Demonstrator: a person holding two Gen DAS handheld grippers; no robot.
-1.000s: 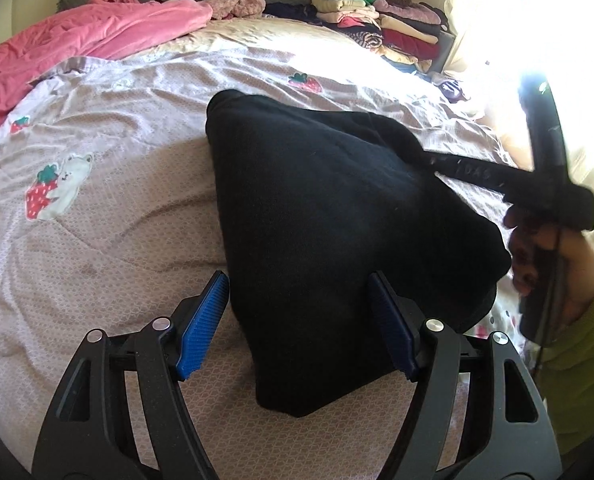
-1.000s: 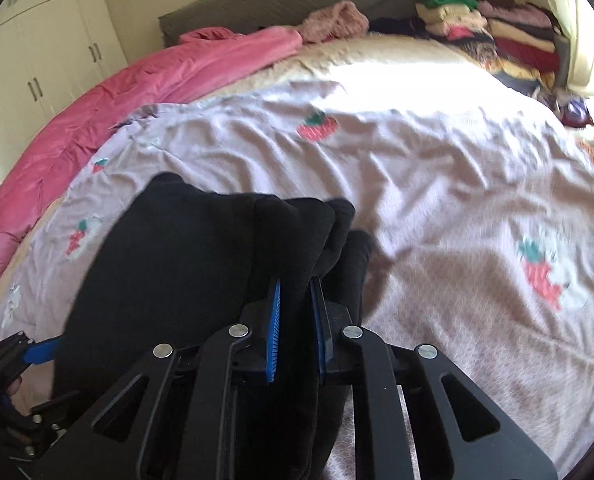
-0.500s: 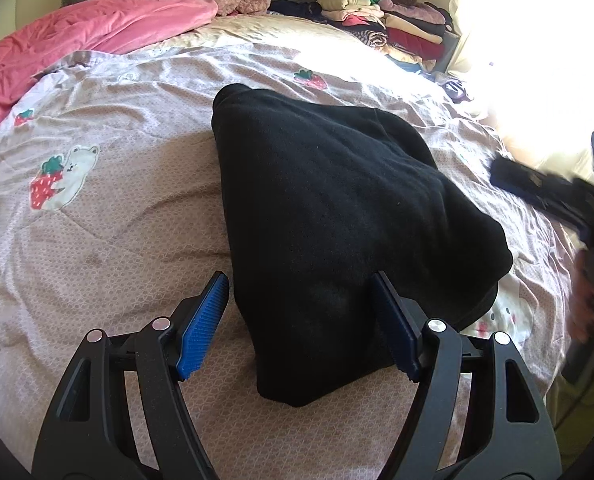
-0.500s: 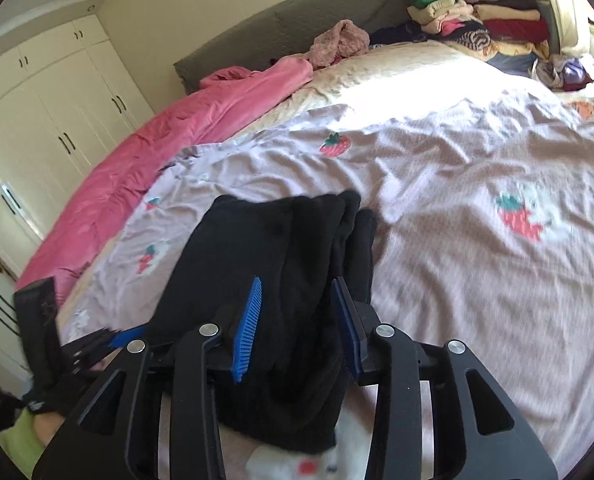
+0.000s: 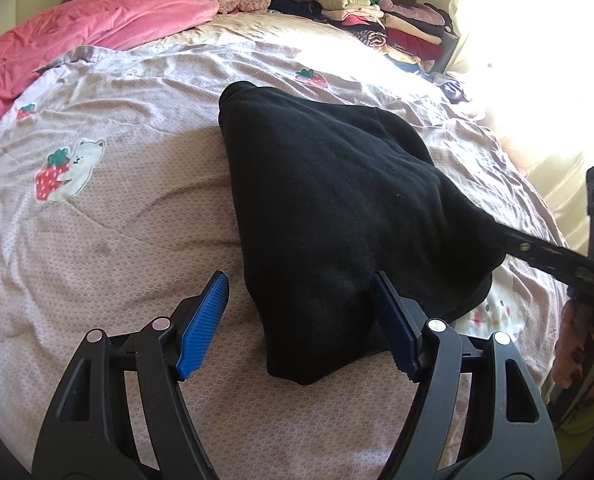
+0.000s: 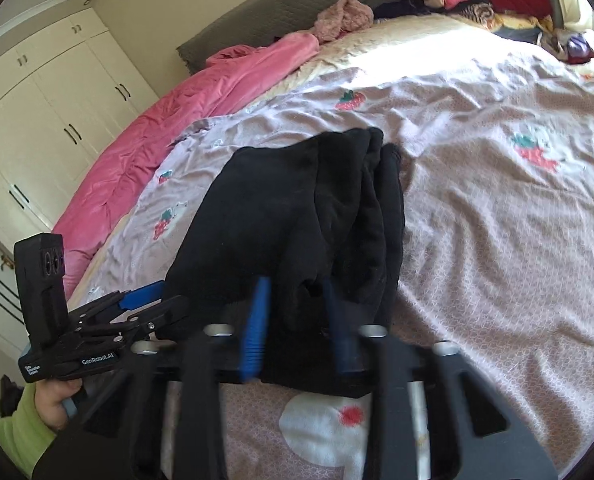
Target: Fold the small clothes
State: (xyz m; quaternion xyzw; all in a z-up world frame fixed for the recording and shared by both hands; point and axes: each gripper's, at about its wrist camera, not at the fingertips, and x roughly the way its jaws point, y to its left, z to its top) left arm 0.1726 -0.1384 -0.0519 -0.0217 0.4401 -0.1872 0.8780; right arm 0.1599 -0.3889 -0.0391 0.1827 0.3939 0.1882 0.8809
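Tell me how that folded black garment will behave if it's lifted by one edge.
The black garment is soft cloth in loose stacked folds, so it will probably droop and unfold. It looks thick and fleecy, likely grippy rather than slippery against the blue pads.

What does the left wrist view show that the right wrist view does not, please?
Only the left wrist view shows the open left gripper from behind, its right blue pad touching the folded black fleece garment, and the bear-with-strawberry print. Only the right wrist view shows the cream wardrobe doors and the garment's stacked fold edges. Both show the pink quilt, the lilac bedsheet and the stacked folded clothes.
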